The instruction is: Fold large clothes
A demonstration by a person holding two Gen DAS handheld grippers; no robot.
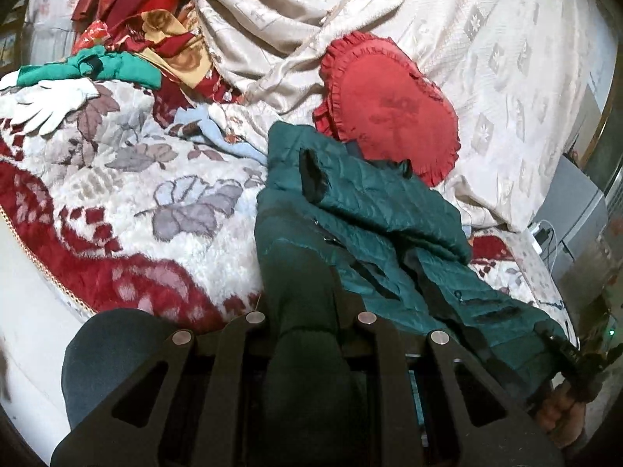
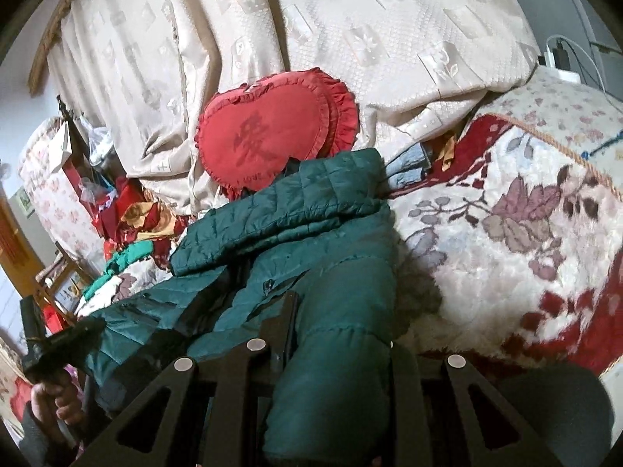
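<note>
A dark green quilted jacket (image 1: pixel 373 210) lies crumpled on a floral red and white blanket (image 1: pixel 136 210) on a bed. My left gripper (image 1: pixel 307 311) is shut on a thick fold of the jacket's hem, which bulges between the fingers. The other gripper shows at the lower right in this view (image 1: pixel 580 358), holding the far jacket edge. In the right wrist view the jacket (image 2: pixel 296 210) fills the middle, and my right gripper (image 2: pixel 331 334) is shut on a fold of it. The left gripper appears at the lower left there (image 2: pixel 58 342).
A red heart-shaped cushion (image 1: pixel 389 105) rests just beyond the jacket against a cream bedspread (image 1: pixel 486 39). A heap of red, green and white clothes (image 1: pixel 124 39) lies at the far left. A grey cabinet with cables (image 1: pixel 576 214) stands beside the bed.
</note>
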